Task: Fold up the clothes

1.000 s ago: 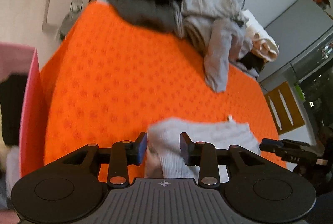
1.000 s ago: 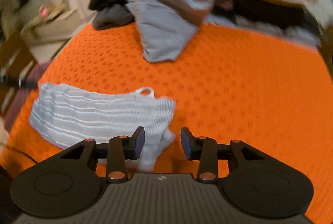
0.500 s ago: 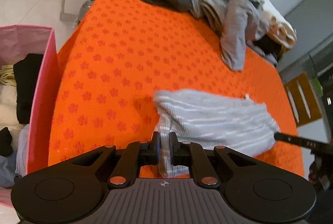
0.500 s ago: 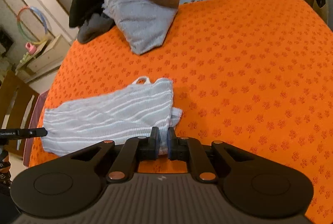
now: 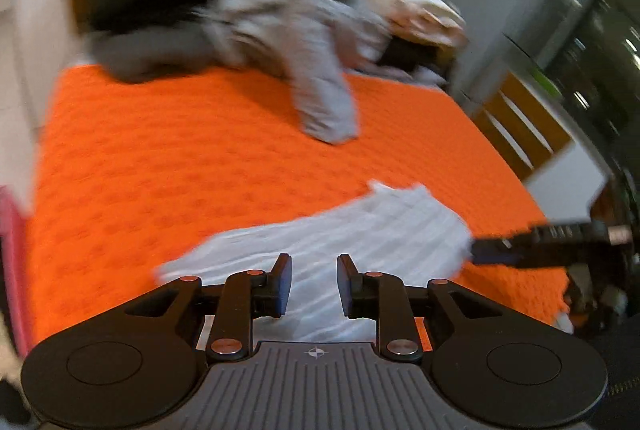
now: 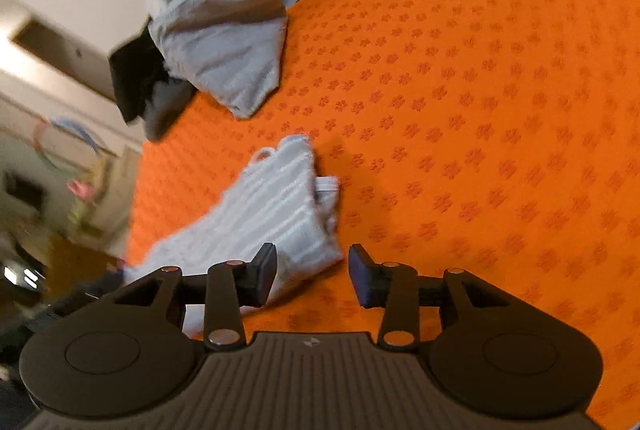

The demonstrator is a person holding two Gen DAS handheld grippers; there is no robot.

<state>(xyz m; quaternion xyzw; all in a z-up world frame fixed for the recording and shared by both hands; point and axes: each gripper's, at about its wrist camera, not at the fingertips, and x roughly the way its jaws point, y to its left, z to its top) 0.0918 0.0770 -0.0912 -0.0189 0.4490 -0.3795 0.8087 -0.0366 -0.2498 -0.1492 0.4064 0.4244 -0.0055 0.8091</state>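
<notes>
A white garment with thin grey stripes (image 5: 340, 230) lies flat near the front edge of the orange patterned cloth (image 5: 180, 158). My left gripper (image 5: 313, 284) hangs open just over the garment's near edge, nothing between its fingers. In the left wrist view the right gripper's finger (image 5: 532, 246) pokes in from the right at the garment's right end. From the right wrist, the same striped garment (image 6: 276, 206) runs from a small loop at its top corner down to the left finger. My right gripper (image 6: 312, 278) is open above its lower corner, holding nothing.
A heap of unfolded clothes (image 5: 280, 30) fills the far end of the cloth, with a grey sleeve (image 5: 324, 102) trailing toward the middle; the clothes pile (image 6: 224, 42) is at upper left. A pink bin edge (image 5: 10, 262) is at the left. A wooden chair (image 5: 520, 126) stands right.
Both grippers were shut on the striped garment's near edge half a second ago; both have opened and let it go. Both views now blur from movement, and the garment lies flatter.
</notes>
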